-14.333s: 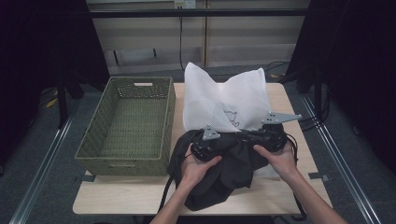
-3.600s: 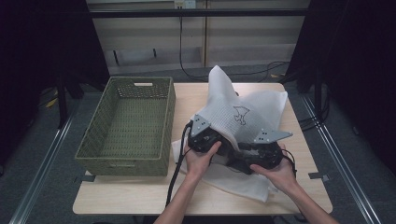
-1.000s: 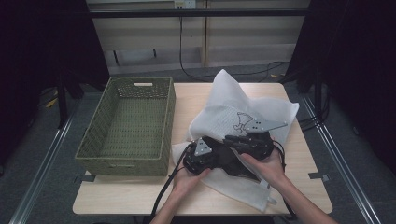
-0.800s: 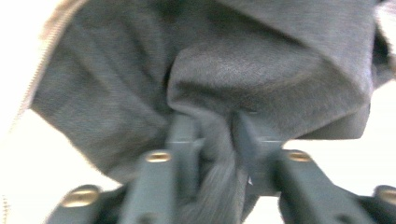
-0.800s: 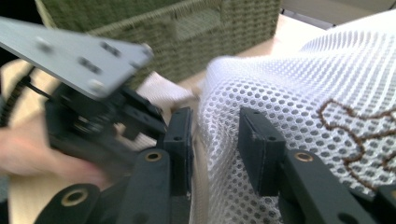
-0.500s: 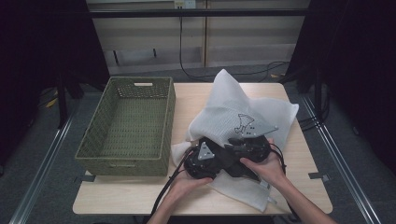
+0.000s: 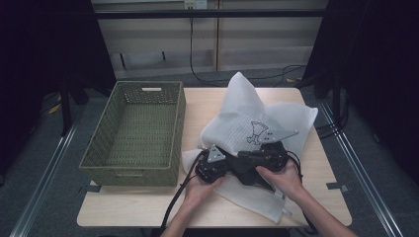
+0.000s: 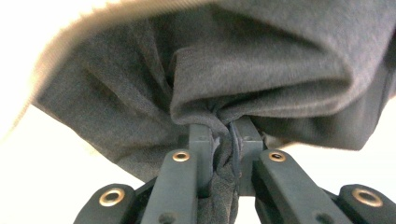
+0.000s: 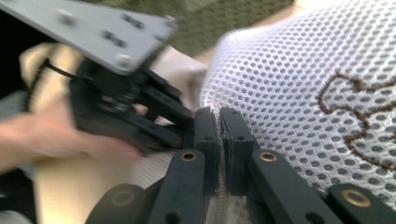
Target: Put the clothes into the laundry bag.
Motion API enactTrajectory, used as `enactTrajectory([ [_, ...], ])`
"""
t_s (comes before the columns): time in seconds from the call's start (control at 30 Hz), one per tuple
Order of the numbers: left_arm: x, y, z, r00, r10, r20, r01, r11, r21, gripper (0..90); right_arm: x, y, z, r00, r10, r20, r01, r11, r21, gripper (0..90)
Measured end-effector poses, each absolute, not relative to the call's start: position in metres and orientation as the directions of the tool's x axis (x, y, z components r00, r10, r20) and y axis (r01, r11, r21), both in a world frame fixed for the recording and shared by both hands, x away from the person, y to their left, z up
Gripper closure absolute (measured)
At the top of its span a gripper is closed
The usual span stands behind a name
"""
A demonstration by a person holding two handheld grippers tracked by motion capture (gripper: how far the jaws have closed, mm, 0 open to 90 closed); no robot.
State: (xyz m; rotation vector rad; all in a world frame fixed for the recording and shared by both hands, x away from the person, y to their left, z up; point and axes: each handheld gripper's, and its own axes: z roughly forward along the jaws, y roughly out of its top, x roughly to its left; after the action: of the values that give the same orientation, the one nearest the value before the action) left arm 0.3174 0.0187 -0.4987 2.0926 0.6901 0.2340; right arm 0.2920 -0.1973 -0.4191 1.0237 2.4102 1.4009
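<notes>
A white mesh bag (image 7: 245,116) with a dark embroidered mark lies crumpled on the right half of the wooden table (image 7: 206,101). A dark grey garment (image 7: 250,173) shows at the bag's mouth, mostly covered by mesh. My left gripper (image 7: 223,167) is shut on a bunched fold of the garment (image 8: 261,70), which fills its view under a pale blurred edge. My right gripper (image 7: 257,157) is shut on the mesh bag's edge (image 9: 289,70), close beside the left gripper (image 9: 126,109) and the hand holding it (image 9: 51,140).
An olive woven basket (image 7: 137,127) stands empty on the table's left half, its right wall close to the left hand. A flap of the bag spreads to the front right (image 7: 257,201). Black cables trail off the front edge (image 7: 173,207).
Over the last second both grippers drew closer together and slightly toward the front edge. Since the earliest frame the garment has gone from lying in the open to mostly under the mesh.
</notes>
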Motion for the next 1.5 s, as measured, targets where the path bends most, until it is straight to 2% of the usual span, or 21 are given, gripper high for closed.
enactTrajectory([
  [0.17, 0.327, 0.011, -0.491, 0.798, 0.587, -0.135, 0.379, -0.314, 0.87, 82.7, 0.284, -0.193, -0.404, -0.779, 0.573, 0.256, 0.471, 0.265, 0.841, 87.2],
  [0.3, 0.331, 0.004, -0.471, 0.785, 0.602, -0.144, 0.366, -0.265, 0.892, 83.0, 0.274, -0.189, -0.393, -0.796, 0.546, 0.26, 0.435, 0.219, 0.873, 87.4],
  [0.4, 0.328, -0.001, -0.449, 0.791, 0.608, -0.073, 0.287, -0.263, 0.921, 82.9, 0.275, -0.192, -0.389, -0.795, 0.536, 0.285, 0.442, 0.188, 0.877, 87.4],
  [0.47, 0.332, 0.001, -0.453, 0.779, 0.627, -0.033, 0.269, -0.286, 0.92, 82.6, 0.275, -0.201, -0.39, -0.788, 0.541, 0.295, 0.448, 0.175, 0.877, 87.4],
  [0.63, 0.351, 0.01, -0.485, 0.744, 0.666, -0.059, 0.346, -0.308, 0.886, 80.8, 0.28, -0.205, -0.415, -0.766, 0.558, 0.32, 0.508, 0.219, 0.833, 87.4],
  [0.7, 0.355, 0.007, -0.498, 0.747, 0.665, -0.011, 0.353, -0.382, 0.854, 78.8, 0.283, -0.206, -0.424, -0.762, 0.556, 0.334, 0.526, 0.229, 0.819, 87.3],
  [0.9, 0.358, 0.007, -0.502, 0.743, 0.669, -0.03, 0.379, -0.383, 0.842, 74.3, 0.284, -0.203, -0.431, -0.76, 0.554, 0.339, 0.538, 0.244, 0.807, 87.2],
  [1.07, 0.349, 0.016, -0.499, 0.757, 0.652, -0.043, 0.378, -0.384, 0.842, 60.3, 0.286, -0.208, -0.44, -0.746, 0.569, 0.347, 0.554, 0.24, 0.797, 87.1],
  [1.1, 0.343, 0.022, -0.499, 0.767, 0.639, -0.055, 0.378, -0.381, 0.844, 53.8, 0.288, -0.21, -0.443, -0.739, 0.576, 0.351, 0.562, 0.238, 0.792, 86.9],
  [1.17, 0.338, 0.026, -0.498, 0.769, 0.635, -0.078, 0.39, -0.369, 0.843, 51.6, 0.289, -0.211, -0.444, -0.734, 0.578, 0.356, 0.567, 0.232, 0.791, 86.9],
  [1.3, 0.319, 0.034, -0.494, 0.776, 0.628, -0.056, 0.356, -0.364, 0.861, 45.8, 0.29, -0.211, -0.445, -0.73, 0.582, 0.357, 0.569, 0.23, 0.789, 86.8],
  [1.4, 0.307, 0.041, -0.489, 0.769, 0.639, -0.036, 0.35, -0.374, 0.859, 45.9, 0.291, -0.209, -0.444, -0.732, 0.584, 0.35, 0.563, 0.231, 0.793, 86.7],
  [1.5, 0.299, 0.048, -0.489, 0.778, 0.628, -0.022, 0.335, -0.386, 0.859, 52.2, 0.292, -0.207, -0.445, -0.729, 0.587, 0.352, 0.567, 0.229, 0.792, 86.7],
])
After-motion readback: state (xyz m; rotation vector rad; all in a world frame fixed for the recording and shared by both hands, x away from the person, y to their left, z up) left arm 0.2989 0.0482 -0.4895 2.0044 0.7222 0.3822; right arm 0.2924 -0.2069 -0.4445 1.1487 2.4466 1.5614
